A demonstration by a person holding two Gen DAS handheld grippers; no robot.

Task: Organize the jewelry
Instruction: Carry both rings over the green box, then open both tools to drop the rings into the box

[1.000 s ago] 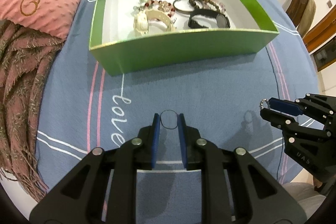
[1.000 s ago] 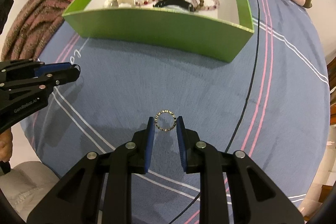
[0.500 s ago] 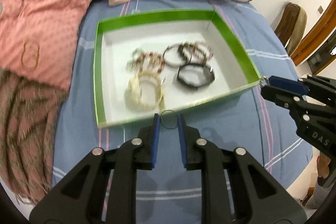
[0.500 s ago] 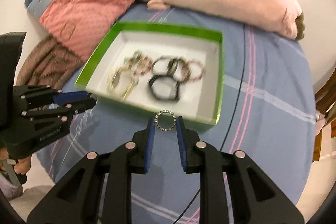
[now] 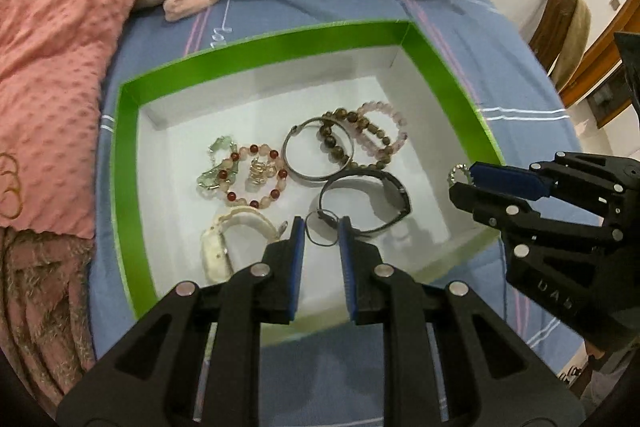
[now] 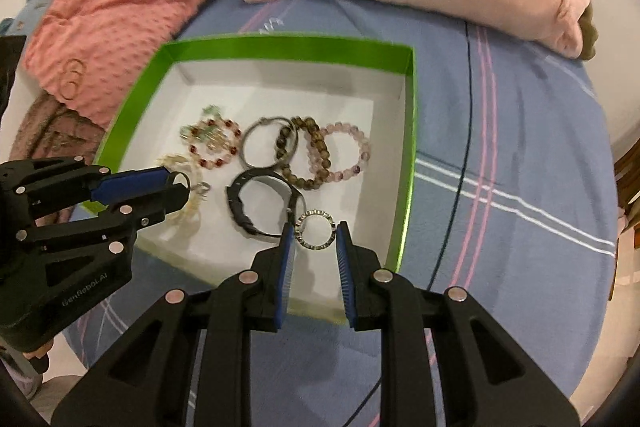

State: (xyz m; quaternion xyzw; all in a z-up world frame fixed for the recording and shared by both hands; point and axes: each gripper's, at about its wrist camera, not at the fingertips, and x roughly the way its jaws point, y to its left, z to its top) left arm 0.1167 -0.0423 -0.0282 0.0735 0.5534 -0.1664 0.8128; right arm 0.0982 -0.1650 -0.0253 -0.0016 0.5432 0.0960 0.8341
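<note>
Over a green box (image 5: 128,155) of bracelets on a bed, the left gripper (image 5: 322,233) pinches a thin wire ring (image 5: 320,245) and the right gripper (image 6: 315,237) a studded ring (image 6: 316,230). Both rings look light, stiff and slippery, so holding them across the rim between narrowed pads seems safest.

black watch (image 5: 390,197) partly behind thin ring (image 5: 321,233), white watch (image 6: 182,187) behind left gripper (image 6: 176,189)

Soft, even indoor light, fairly bright, no hard glare. Faint shadows on the white floor of the green box (image 5: 448,75) under the left gripper (image 5: 321,231) and right gripper (image 6: 315,235). Strong fisheye bend w/ dark vignette at corners. Slight blur on box rim and bed (image 6: 520,155) stripes; grippers sharp.
</note>
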